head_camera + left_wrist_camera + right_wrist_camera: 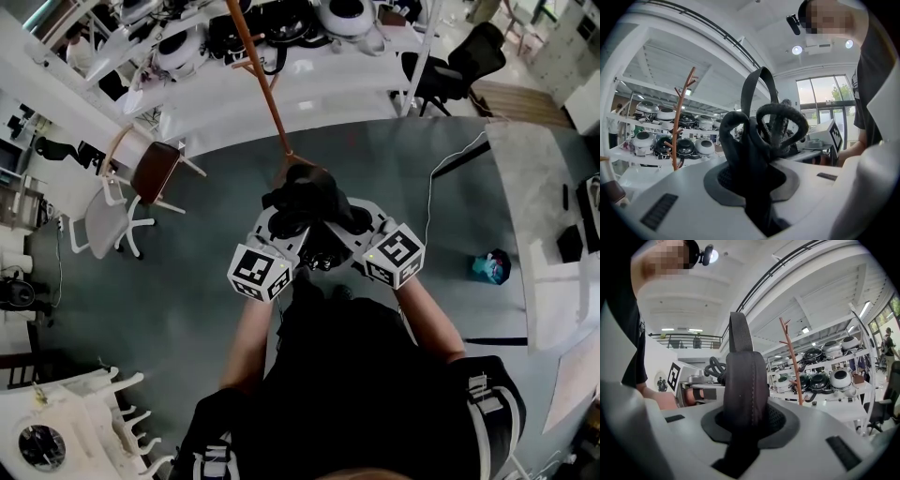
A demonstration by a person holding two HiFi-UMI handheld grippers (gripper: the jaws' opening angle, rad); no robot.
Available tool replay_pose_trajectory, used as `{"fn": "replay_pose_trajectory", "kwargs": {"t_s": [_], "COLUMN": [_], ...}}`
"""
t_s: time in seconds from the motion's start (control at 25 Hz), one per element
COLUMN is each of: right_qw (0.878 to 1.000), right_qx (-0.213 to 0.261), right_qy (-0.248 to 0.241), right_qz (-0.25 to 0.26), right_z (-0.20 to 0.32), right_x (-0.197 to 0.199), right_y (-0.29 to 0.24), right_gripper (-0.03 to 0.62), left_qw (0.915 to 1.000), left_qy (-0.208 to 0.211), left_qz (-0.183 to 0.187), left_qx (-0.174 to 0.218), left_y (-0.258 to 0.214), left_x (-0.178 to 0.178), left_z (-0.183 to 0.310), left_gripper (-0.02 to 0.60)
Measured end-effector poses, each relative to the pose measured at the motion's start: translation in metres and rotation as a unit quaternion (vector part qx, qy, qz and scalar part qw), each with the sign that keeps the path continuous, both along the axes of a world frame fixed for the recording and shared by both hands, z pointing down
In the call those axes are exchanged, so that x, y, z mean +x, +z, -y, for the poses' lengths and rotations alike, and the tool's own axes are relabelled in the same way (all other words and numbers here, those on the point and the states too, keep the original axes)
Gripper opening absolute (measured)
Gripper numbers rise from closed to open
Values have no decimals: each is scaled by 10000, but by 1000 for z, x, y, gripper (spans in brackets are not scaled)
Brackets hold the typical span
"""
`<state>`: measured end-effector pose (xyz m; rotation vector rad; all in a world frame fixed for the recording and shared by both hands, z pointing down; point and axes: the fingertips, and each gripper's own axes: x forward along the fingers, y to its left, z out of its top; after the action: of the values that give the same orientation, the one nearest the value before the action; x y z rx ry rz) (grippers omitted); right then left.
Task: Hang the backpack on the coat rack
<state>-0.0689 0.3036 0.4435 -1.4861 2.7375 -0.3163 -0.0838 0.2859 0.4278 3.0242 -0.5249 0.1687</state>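
Straps first: left gripper has its jaws nearly closed, pinching a black strap, with a cord loop curling just past it. Right gripper is the same, jaws a narrow gap apart and clamped on a padded strap. The head view shows both grippers side by side, so the backpack is carried level between them, up in front of the person and off the floor. The two-point grip likely keeps it from swinging and leaves the top loop standing free to drop over a peg. The rack stands ahead, apart from the bag, with no strap on any peg yet, so the hang is not done. Behind it is a white surface with round black-and-white units. A chair sits off to the left.
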Motion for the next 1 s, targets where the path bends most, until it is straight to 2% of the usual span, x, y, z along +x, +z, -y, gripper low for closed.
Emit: {"fn": "replay_pose_trajectory", "kwargs": {"t_s": [0.4, 1.0], "right_qw": [9995, 9964], "right_qx": [-65, -138], "right_qy": [288, 828], "right_qz": [92, 143], "right_z": [53, 169], "right_x": [-9, -52], "right_y": [-3, 5], "right_gripper": [109, 109], "left_qw": [9995, 9974], "left_qy": [309, 711], "left_qz": [-19, -13], "left_qx": [-97, -147], "left_y": [-2, 4], "left_x": [-8, -50], "left_z": [54, 170], "left_gripper": [84, 84]}}
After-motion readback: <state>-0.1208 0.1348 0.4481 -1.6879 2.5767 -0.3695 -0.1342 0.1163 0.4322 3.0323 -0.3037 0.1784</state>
